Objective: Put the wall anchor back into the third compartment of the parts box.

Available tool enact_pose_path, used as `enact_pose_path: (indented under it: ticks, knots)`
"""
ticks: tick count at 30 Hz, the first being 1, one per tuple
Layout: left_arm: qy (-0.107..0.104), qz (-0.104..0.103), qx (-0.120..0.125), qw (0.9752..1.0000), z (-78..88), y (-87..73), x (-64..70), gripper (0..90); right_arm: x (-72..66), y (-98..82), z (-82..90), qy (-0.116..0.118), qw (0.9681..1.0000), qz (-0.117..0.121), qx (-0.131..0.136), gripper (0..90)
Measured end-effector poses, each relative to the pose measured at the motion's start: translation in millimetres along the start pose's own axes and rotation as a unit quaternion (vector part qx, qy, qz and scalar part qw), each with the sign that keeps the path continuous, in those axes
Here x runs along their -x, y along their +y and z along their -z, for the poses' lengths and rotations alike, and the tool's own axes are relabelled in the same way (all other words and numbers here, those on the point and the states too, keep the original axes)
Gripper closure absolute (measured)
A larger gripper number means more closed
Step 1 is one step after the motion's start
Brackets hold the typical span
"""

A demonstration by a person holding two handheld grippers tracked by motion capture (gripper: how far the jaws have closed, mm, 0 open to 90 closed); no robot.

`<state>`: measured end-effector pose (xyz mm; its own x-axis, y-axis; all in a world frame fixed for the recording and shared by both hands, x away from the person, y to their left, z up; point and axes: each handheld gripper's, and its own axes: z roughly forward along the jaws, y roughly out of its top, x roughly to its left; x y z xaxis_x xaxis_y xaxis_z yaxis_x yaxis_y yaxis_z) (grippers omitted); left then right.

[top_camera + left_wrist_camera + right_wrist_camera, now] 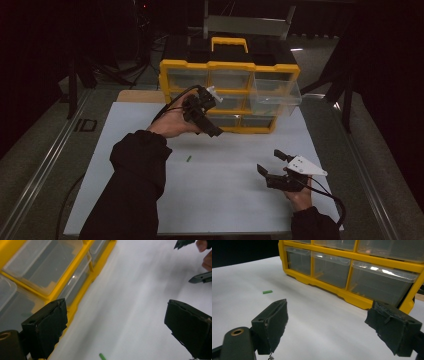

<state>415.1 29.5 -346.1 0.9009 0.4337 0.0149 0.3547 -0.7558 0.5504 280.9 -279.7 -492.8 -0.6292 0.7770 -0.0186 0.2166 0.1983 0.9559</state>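
Observation:
A yellow organizer point(230, 65) with clear drawers stands at the back of the white sheet point(225, 185); its top right drawer point(276, 93) is pulled out. A small green stick point(188, 159) lies on the sheet in front of it. My left gripper point(202, 117) is held up before the organizer's left drawers, open and empty. In the left gripper view its jaws point(116, 330) stand wide apart over the sheet beside the yellow frame point(75, 287), with the green stick point(102, 356) below. My right gripper point(270, 161) is open near the front right; its view has the stick point(267, 292) and organizer point(352, 296) ahead.
The organizer has a yellow carrying handle point(229, 42) on its black top. Metal rails point(45, 165) run along both sides of the table. Dark stands and cables sit beyond the table's far edge. Bare white sheet lies between the two hands.

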Motion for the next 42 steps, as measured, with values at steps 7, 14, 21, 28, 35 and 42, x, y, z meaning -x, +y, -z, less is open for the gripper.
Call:
enact_pose_path:
  ticks: [7, 14, 21, 28, 35, 42]
  knots:
    - [-0.001, 0.004, -0.002, 1.0, -7.4, -7.4, 1.4, 5.3, -0.1, 0.0, -0.3, 0.0, 1.0, 0.0, 0.0, 15.2]
    - [0.001, 0.004, -0.005, 1.0, -14.3, -13.3, 2.7, 5.2, -0.4, -0.1, -0.8, 0.0, 1.0, 0.0, -0.001, 15.2]
    - [0.004, 0.006, -0.015, 0.9999, -22.4, -19.4, 2.3, 4.9, -0.3, -0.2, -0.8, 0.0, 1.0, -0.001, -0.001, 15.1]
    - [0.007, 0.004, -0.019, 0.9998, -27.6, -22.8, 4.3, 5.0, -0.3, -0.2, -0.7, -0.001, 1.0, -0.001, -0.001, 15.1]
    - [0.008, 0.014, -0.022, 0.9996, -33.0, -32.3, 1.6, 5.0, -0.2, -0.3, -1.0, -0.002, 1.0, 0.0, -0.002, 15.1]
    - [0.005, 0.025, -0.025, 0.9994, -38.3, -43.3, -1.1, 4.9, -0.3, -0.3, -1.0, -0.002, 1.0, 0.0, -0.002, 15.1]
